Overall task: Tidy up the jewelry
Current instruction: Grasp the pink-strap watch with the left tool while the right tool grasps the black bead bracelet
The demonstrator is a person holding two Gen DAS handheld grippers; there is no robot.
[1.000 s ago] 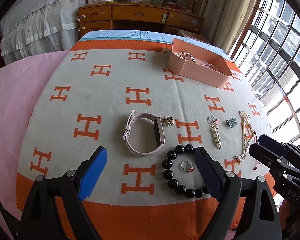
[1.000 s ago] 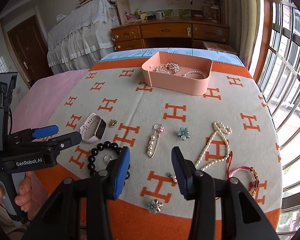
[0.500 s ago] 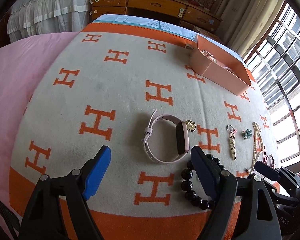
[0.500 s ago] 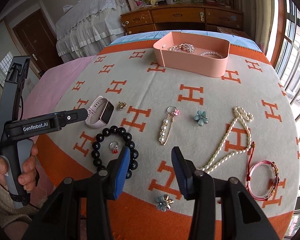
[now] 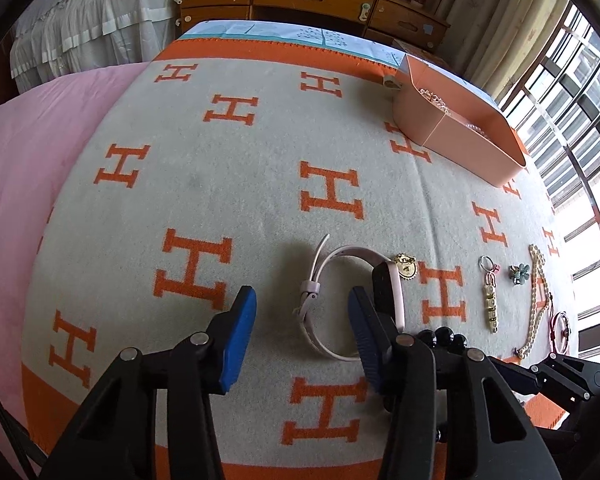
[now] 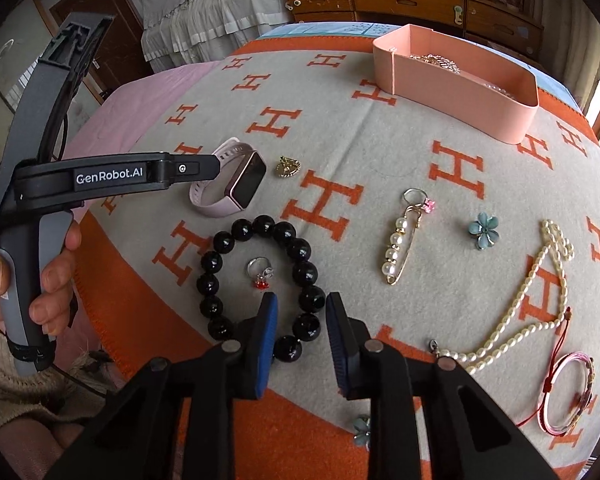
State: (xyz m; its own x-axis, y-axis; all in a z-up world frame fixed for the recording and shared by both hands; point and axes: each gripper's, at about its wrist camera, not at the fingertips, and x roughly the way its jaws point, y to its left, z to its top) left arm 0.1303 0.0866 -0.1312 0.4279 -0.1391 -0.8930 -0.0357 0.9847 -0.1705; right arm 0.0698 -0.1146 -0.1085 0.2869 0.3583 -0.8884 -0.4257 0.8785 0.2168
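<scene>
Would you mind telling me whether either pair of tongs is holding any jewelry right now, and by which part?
Nothing is held. The left tongs are open around the pink watch's strap; the right tongs are open over the black bead bracelet.

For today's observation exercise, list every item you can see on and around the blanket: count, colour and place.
Watch: 1, pink, blanket's left.
Bead bracelet: 1, black, near edge.
Ring: 1, silver with red stone, inside bead bracelet.
Gold charm: 1, right of watch.
Pearl pin: 1, centre.
Flower charms: 2, blue-grey.
Pearl necklace: 1, white, right.
Cord bracelet: 1, pink-red, far right.
Tray: 1, pink, far side.
Blanket: 1, grey-orange.
Left gripper: open, around watch.
Right gripper: open, at bead bracelet.
</scene>
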